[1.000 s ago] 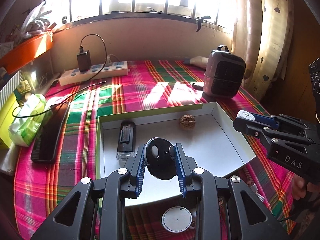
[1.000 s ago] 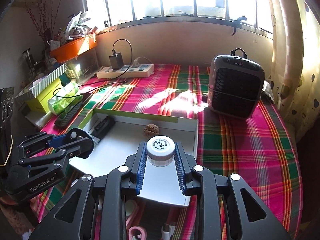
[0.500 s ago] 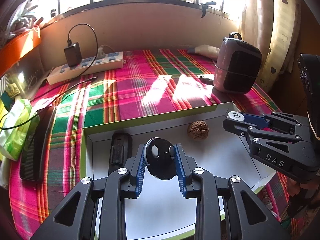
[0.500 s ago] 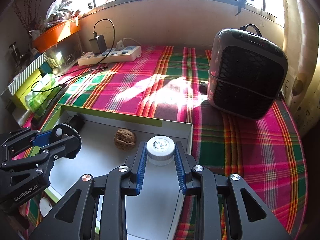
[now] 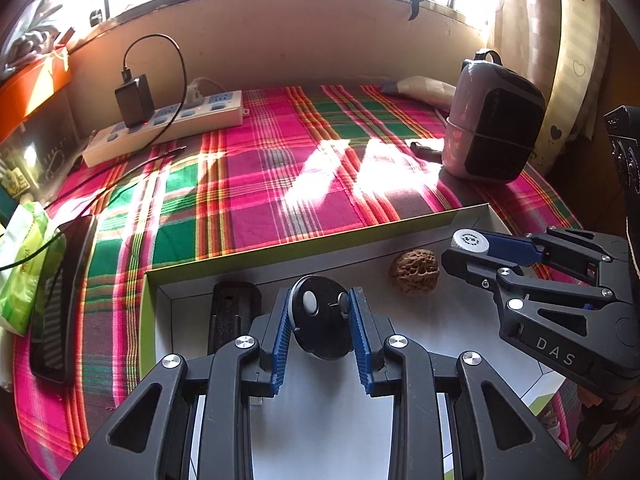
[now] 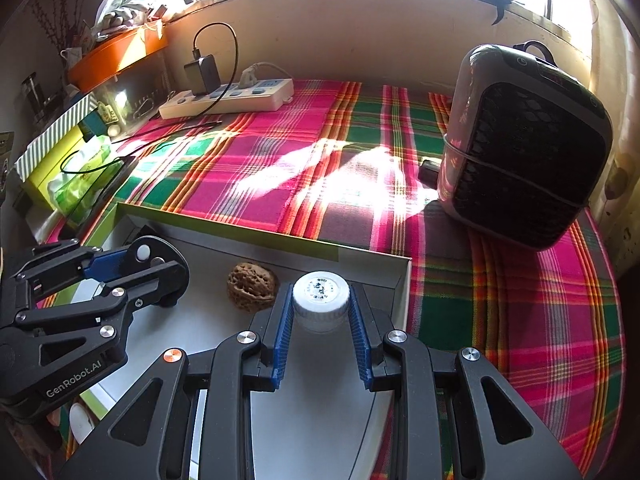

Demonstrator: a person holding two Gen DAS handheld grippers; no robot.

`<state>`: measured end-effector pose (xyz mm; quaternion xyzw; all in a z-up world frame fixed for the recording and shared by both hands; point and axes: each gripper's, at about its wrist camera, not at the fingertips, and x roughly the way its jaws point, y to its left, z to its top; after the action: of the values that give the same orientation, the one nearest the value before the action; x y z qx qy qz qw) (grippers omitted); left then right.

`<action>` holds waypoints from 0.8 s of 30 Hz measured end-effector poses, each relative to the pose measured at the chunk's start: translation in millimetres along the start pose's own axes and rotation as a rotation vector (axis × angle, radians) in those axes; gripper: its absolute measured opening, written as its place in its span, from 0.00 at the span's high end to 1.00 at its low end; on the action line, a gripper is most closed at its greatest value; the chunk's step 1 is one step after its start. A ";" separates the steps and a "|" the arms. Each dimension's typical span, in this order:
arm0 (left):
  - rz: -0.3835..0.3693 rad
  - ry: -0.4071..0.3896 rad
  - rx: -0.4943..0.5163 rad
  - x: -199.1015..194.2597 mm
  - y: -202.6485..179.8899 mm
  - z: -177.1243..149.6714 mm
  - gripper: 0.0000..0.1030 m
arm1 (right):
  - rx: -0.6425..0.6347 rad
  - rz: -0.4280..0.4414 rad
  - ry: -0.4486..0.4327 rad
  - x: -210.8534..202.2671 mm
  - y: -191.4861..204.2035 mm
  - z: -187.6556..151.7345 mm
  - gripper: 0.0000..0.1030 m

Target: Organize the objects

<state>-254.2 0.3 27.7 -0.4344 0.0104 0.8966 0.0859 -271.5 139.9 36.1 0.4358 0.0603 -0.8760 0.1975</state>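
Shallow white cardboard tray [image 5: 472,222] lies below me; my left gripper [image 5: 320,320] clamps a round black disc [image 5: 318,330], my right gripper [image 6: 321,312] a white-capped bottle [image 6: 320,300] (wrinkled brown walnut [image 5: 415,272] between).

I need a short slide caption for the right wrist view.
Right gripper holds a white bottle over the tray, beside a walnut.

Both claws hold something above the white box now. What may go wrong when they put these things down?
1. The left claw grips the round black disc only by its edges, so it may slip or roll once released.
2. The small white capped bottle in the right claw hangs close to the brown wrinkled walnut and might knock it.
3. The two claws are near each other over the shallow white cardboard box and might collide.
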 end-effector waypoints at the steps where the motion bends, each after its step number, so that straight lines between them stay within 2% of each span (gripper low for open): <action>1: 0.000 0.006 0.000 1.9 0.3 0.3 0.75 | -0.004 0.000 0.001 0.3 0.6 0.3 0.72; 24: -0.012 0.025 -0.015 11.3 3.6 2.4 0.74 | -0.037 -0.016 0.018 7.1 10.3 -1.2 0.72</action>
<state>-263.5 -1.4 20.2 -0.4462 0.0020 0.8906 0.0878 -270.4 128.7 30.5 0.4393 0.0815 -0.8724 0.1980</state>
